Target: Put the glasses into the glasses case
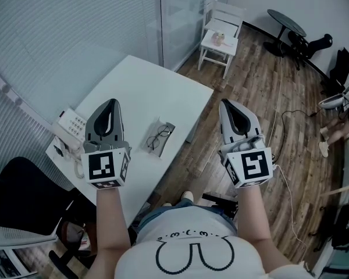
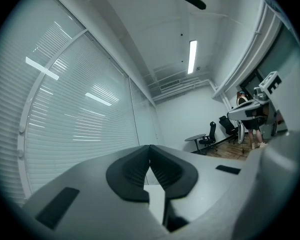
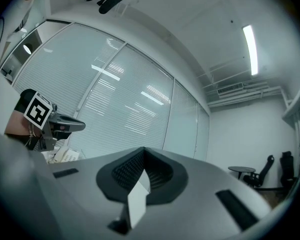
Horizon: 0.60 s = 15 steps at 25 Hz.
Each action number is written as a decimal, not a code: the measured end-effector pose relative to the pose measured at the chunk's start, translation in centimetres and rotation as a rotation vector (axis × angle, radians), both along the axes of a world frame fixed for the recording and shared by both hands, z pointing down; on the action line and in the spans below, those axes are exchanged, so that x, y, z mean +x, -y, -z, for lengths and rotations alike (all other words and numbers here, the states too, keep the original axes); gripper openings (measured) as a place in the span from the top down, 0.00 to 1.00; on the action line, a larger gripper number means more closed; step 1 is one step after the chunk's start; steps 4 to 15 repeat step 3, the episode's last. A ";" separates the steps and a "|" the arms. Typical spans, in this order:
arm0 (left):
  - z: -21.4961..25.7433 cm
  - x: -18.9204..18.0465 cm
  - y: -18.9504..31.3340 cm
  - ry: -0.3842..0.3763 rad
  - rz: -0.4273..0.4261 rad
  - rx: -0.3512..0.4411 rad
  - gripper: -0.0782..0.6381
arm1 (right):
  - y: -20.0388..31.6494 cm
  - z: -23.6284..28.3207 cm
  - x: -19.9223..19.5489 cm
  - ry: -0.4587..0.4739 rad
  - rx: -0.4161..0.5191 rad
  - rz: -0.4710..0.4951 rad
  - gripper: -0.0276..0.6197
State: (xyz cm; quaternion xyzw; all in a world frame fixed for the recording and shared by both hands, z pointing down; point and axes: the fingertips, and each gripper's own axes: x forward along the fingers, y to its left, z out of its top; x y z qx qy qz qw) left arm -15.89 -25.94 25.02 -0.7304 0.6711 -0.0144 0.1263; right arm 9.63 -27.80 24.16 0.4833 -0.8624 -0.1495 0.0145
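Note:
Thin dark round glasses lie against a grey glasses case near the right edge of the white table in the head view. My left gripper hovers over the table, left of the glasses, with its jaws shut and nothing in them. My right gripper is held over the wooden floor, right of the table edge, shut and empty too. Both point away from me, roughly level. In the left gripper view the left gripper faces the blinds; in the right gripper view the right gripper does the same.
A white desk phone with its cord sits at the table's left corner. A black office chair stands at the lower left. Farther off are a white chair, a round black table and cables on the floor.

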 end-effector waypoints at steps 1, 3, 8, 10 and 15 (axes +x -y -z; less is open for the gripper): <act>0.0 0.1 -0.1 0.000 -0.002 0.000 0.87 | -0.1 0.1 -0.1 -0.005 0.004 0.002 0.94; 0.1 0.1 -0.2 -0.004 -0.005 -0.003 0.87 | -0.3 0.2 -0.2 -0.016 0.013 0.006 0.94; 0.1 0.1 -0.2 -0.004 -0.005 -0.003 0.87 | -0.3 0.2 -0.2 -0.016 0.013 0.006 0.94; 0.1 0.1 -0.2 -0.004 -0.005 -0.003 0.87 | -0.3 0.2 -0.2 -0.016 0.013 0.006 0.94; 0.1 0.1 -0.2 -0.004 -0.005 -0.003 0.87 | -0.3 0.2 -0.2 -0.016 0.013 0.006 0.94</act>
